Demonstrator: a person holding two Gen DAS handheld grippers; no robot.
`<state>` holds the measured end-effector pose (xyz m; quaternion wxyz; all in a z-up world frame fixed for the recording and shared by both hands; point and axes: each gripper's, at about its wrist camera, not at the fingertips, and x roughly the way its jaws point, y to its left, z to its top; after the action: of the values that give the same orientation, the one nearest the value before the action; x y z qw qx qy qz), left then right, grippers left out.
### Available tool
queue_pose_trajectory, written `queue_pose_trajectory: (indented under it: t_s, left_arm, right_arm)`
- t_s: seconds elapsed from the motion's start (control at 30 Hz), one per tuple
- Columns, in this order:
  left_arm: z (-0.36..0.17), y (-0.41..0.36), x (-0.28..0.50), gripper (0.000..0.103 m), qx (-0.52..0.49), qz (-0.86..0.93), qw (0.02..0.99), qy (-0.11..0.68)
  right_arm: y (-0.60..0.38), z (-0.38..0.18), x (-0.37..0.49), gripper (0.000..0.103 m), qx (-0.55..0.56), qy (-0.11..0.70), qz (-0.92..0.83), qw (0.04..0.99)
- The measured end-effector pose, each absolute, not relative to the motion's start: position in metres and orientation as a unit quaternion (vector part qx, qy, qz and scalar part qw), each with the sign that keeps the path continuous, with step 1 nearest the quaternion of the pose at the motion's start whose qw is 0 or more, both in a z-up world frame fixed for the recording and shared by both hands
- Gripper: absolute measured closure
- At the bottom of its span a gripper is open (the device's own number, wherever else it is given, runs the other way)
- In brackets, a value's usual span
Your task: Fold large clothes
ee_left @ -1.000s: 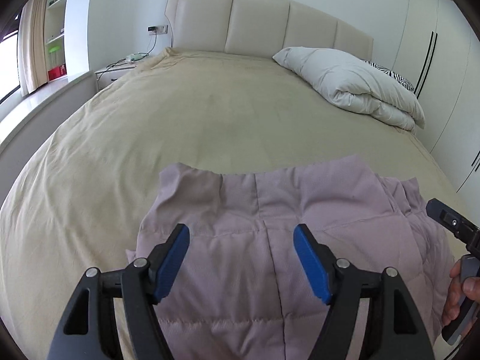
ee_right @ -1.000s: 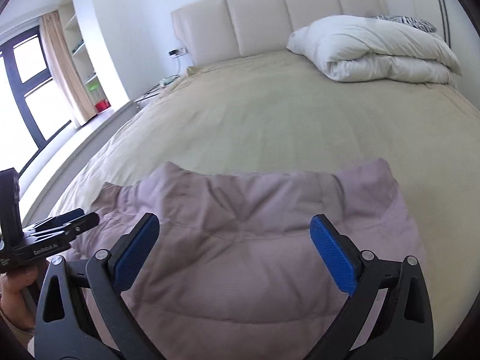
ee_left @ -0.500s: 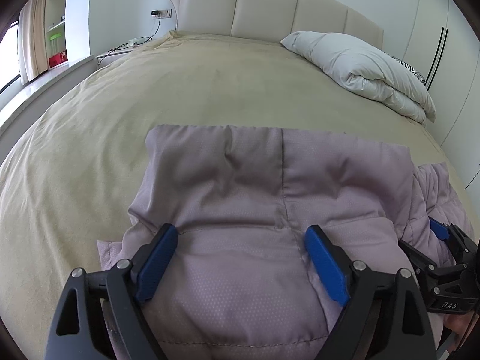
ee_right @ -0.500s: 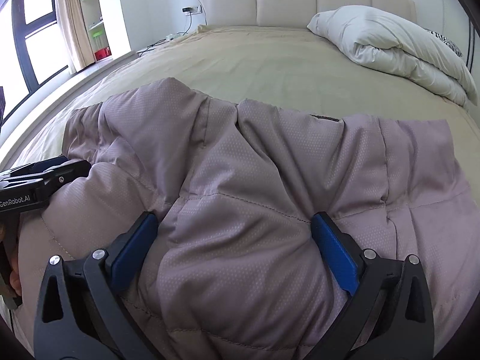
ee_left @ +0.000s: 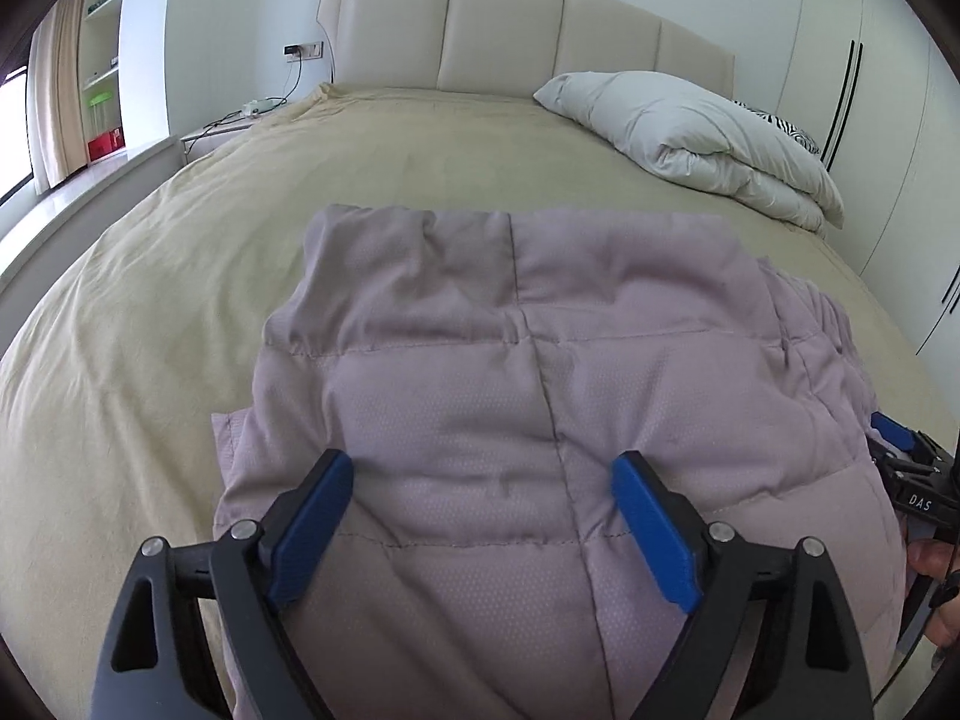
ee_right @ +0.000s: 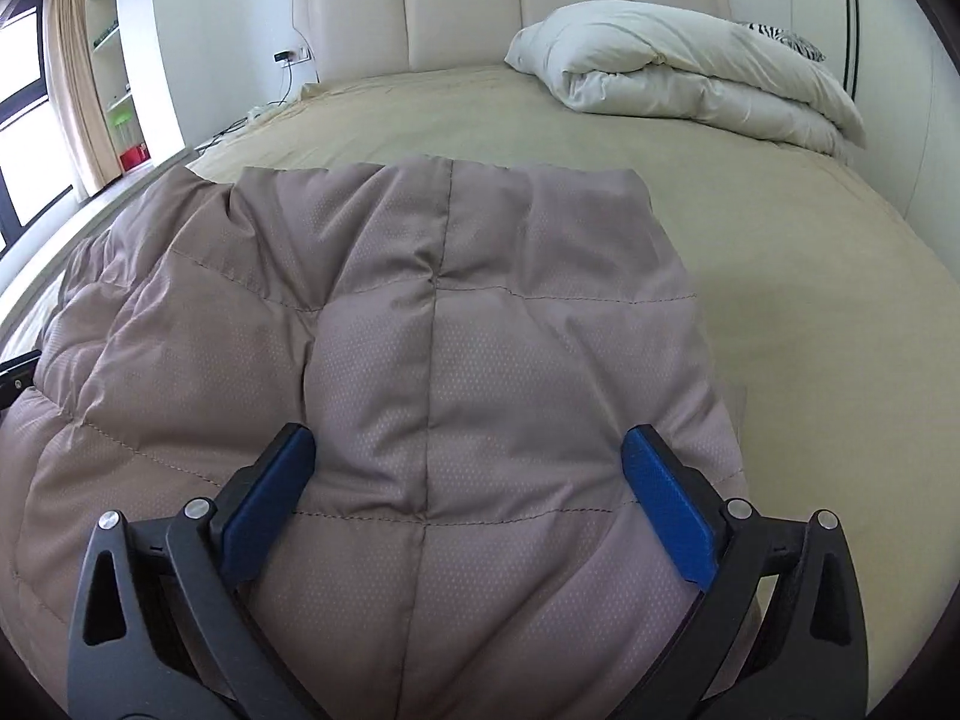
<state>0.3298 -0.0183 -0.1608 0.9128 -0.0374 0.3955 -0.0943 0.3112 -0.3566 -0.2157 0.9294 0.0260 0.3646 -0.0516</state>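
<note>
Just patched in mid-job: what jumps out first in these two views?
A mauve quilted jacket lies on the near end of the beige bed, filling most of both views. Both grippers, left and right, hang open over it. A rolled white duvet lies by the headboard, on the right.

jacket (ee_left: 540, 420) near hem: cut off by frame bottom | right gripper (ee_left: 900, 450): mostly hidden behind jacket | striped pillow (ee_left: 780, 129): mostly hidden behind duvet (ee_left: 690, 132)
</note>
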Motion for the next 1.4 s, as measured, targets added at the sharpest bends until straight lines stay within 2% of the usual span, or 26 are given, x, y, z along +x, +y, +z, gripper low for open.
queue_pose_trajectory:
  t_s: [0.1,0.17,0.23,0.3,0.4,0.53,0.67,0.83,0.9,0.97,1.2,1.4]
  left_arm:
    - [-0.159,-0.023,0.332,0.010,-0.027,-0.081,0.910,0.405]
    - [-0.146,-0.024,0.323,0.018,-0.033,-0.081,0.907,0.413]
    - [-0.132,-0.024,0.307,0.018,-0.057,-0.104,0.909,0.399]
    - [-0.122,-0.029,0.294,0.018,-0.052,-0.105,0.919,0.377]
    - [-0.136,-0.039,0.296,0.015,-0.030,-0.106,0.916,0.386]
    - [-0.161,-0.033,0.307,0.005,-0.046,-0.112,0.908,0.401]
    - [-0.149,-0.028,0.304,0.005,-0.041,-0.117,0.904,0.409]
    - [-0.123,0.022,0.269,0.006,-0.084,-0.119,0.913,0.382]
    - [-0.119,0.055,0.258,0.000,-0.117,-0.125,0.912,0.372]
    - [-0.125,0.087,0.259,0.000,-0.162,-0.136,0.896,0.390]
    - [-0.176,0.143,0.277,0.000,-0.352,-0.192,0.796,0.454]
    - [-0.197,0.115,0.289,0.000,-0.327,-0.215,0.777,0.494]
  right_arm:
    - [-0.354,-0.219,0.310,0.000,0.006,0.362,-0.066,0.930]
    - [-0.359,-0.216,0.308,0.000,0.014,0.369,-0.063,0.927]
    - [-0.359,-0.203,0.304,0.000,0.024,0.390,-0.072,0.918]
    - [-0.350,-0.182,0.289,0.000,0.056,0.371,-0.064,0.925]
    - [-0.323,-0.162,0.262,0.000,0.077,0.329,-0.031,0.941]
    - [-0.277,-0.197,0.275,0.000,0.003,0.379,-0.016,0.925]
    - [-0.284,-0.193,0.270,0.000,0.026,0.378,0.002,0.926]
    - [-0.320,-0.158,0.240,0.000,0.088,0.354,0.055,0.929]
    - [-0.355,-0.146,0.226,0.000,0.125,0.338,0.052,0.932]
    - [-0.396,-0.142,0.220,0.000,0.164,0.338,0.040,0.926]
    - [-0.501,-0.197,0.222,0.000,0.316,0.431,0.028,0.845]
    - [-0.503,-0.226,0.233,0.000,0.358,0.432,0.083,0.823]
